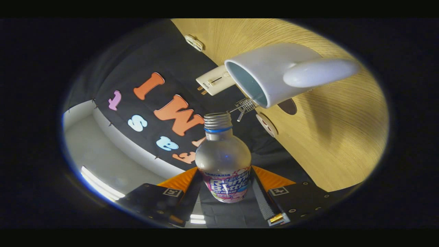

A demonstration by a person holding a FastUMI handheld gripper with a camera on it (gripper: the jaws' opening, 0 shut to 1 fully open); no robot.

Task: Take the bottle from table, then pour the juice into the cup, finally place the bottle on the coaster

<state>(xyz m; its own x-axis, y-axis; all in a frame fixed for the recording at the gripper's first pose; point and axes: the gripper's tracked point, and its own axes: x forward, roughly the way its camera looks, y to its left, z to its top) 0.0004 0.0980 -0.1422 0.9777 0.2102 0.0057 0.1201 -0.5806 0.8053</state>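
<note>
My gripper (226, 187) is shut on a clear plastic bottle (224, 161) with a pink and blue label, one finger pressing on each side of its lower body. The cap is off; a blue ring sits under the threaded neck (217, 120). The view is rolled far over, so the bottle is tipped. Its open mouth points toward a white cup (271, 72) with a handle (319, 72), which stands on the wooden table (336, 137). The cup's rim lies just beyond the bottle mouth. A round pale disc (266, 125), perhaps the coaster, lies on the table beside the cup.
A dark oval patch (288, 106) shows on the table by the cup's base. A white plug block (214, 80) and a small wire piece (245, 106) lie near the table's edge, with another white fitting (194, 43) farther along. The black cloth wall rises behind.
</note>
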